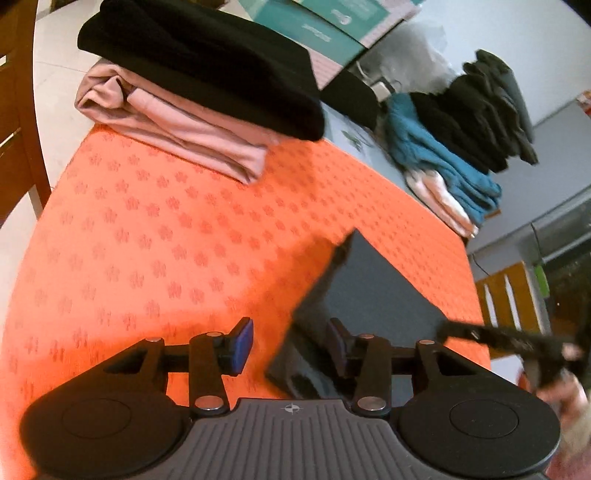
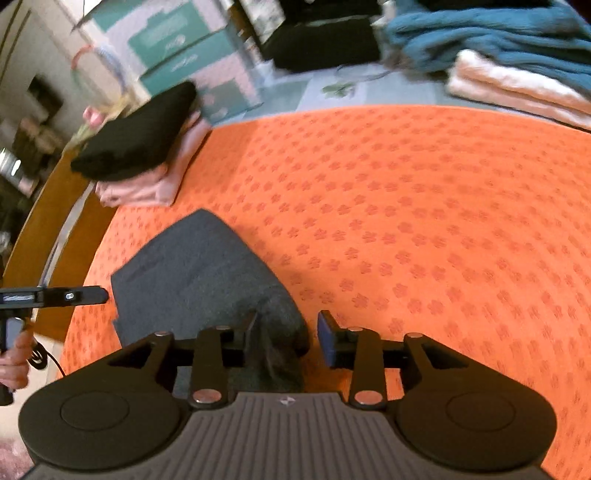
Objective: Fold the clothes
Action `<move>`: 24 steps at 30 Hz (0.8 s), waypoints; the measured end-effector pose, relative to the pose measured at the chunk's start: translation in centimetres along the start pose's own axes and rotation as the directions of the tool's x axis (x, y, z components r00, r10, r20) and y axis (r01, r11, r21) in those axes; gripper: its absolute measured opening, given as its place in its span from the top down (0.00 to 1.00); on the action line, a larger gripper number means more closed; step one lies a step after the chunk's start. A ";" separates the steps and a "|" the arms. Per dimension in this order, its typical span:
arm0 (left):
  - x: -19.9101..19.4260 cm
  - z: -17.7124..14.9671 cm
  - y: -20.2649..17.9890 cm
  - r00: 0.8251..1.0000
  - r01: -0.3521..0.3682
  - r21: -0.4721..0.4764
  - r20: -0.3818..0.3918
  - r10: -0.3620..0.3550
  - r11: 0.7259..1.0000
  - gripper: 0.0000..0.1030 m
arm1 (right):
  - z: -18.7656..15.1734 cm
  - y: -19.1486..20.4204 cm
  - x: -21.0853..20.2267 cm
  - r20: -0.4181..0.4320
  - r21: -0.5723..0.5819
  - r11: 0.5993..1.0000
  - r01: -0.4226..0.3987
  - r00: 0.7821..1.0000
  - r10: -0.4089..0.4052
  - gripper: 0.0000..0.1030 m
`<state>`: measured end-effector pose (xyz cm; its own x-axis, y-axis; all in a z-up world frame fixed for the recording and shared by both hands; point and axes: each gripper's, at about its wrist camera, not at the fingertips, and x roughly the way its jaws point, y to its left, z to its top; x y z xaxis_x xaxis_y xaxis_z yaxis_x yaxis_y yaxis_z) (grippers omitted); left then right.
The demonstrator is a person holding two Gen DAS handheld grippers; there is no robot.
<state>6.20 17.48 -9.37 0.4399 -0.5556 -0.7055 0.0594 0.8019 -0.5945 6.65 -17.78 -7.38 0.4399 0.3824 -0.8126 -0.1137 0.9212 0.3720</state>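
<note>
A folded dark grey garment (image 1: 369, 291) lies on the orange flower-patterned cloth (image 1: 166, 240) near its front edge. My left gripper (image 1: 290, 345) is open just left of the garment, its right finger over the garment's left edge. In the right wrist view, the near corner of the grey garment (image 2: 199, 266) sits between the spread fingers of my right gripper (image 2: 290, 334), which is open, and rests against the left finger. The left gripper (image 2: 99, 295) shows side-on at the left edge of that view, held by a hand (image 2: 14, 354).
A black garment (image 1: 199, 62) lies folded on a pink one (image 1: 177, 136) at the far left corner. Blue, black and pale pink clothes (image 1: 443, 155) are piled at the far right. Teal boxes (image 1: 325, 26) stand behind. A wooden chair (image 1: 18, 122) is on the left.
</note>
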 end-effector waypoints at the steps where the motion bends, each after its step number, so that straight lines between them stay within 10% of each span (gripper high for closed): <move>1: 0.4 0.3 0.0 1.000 -0.002 -0.003 0.002 0.002 1.000 0.55 | -0.5 0.1 -0.4 0.015 0.019 1.000 -0.001 1.000 0.001 0.55; 13: 3.7 1.5 -0.4 1.000 0.006 -0.045 0.002 -0.006 0.999 0.56 | -6.7 1.1 0.3 0.040 0.276 0.960 -0.039 0.999 0.029 0.45; 16: 3.6 1.3 -0.2 1.000 0.014 -0.054 -0.009 -0.015 0.998 0.81 | -7.7 1.5 1.8 0.002 0.303 0.952 -0.046 0.999 0.048 0.46; 20: 2.8 0.9 -0.3 1.000 -0.001 -0.045 -0.004 0.001 0.999 0.95 | -8.0 1.9 2.1 0.001 0.320 0.943 -0.091 0.995 0.096 0.88; 24: 1.7 0.4 -0.6 1.000 -0.029 -0.030 0.011 0.029 0.999 0.95 | -7.7 2.8 0.3 0.034 0.282 0.954 -0.098 0.995 0.092 0.90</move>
<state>7.28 16.14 -10.02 0.4512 -0.5298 -0.7182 0.0197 0.8105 -0.5854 -0.40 -14.56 -10.08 0.4580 0.4625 -0.7591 0.1001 0.8217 0.5611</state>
